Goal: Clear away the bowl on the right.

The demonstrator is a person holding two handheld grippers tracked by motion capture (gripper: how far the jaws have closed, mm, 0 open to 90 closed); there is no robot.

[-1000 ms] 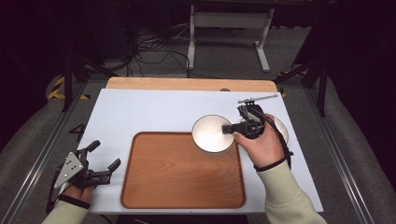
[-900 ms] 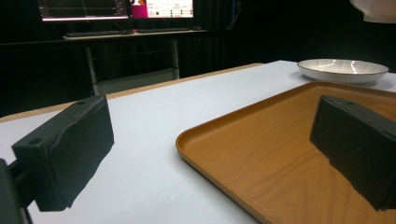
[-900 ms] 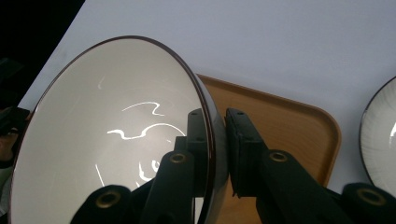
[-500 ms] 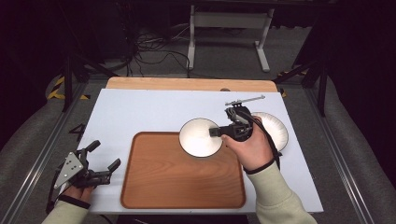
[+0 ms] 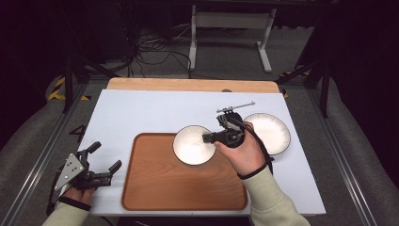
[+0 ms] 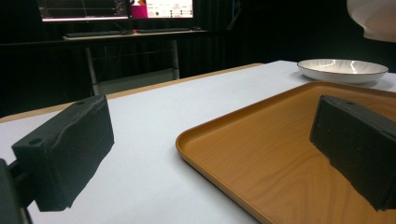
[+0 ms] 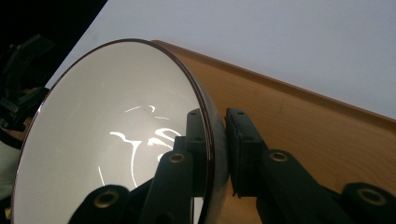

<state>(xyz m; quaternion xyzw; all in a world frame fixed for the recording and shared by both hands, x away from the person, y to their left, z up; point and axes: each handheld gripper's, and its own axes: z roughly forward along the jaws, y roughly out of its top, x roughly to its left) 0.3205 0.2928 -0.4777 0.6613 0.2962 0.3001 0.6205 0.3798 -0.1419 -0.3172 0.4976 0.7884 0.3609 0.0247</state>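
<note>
A white bowl (image 5: 193,144) is held above the far right corner of the wooden tray (image 5: 164,188), its rim pinched between the jaws of the right tool (image 5: 210,138), one jaw inside and one outside. Whether the bowl touches the tray cannot be told; in the left gripper view it appears raised. Placement on the tray is judged unfinished, with release outstanding. A white plate (image 5: 270,132) lies on the bench (image 5: 136,113) just right of the tray, untouched. The left tool (image 5: 104,162) rests near the tray's left edge, jaws spread and empty. The bowl's base is hidden.
</note>
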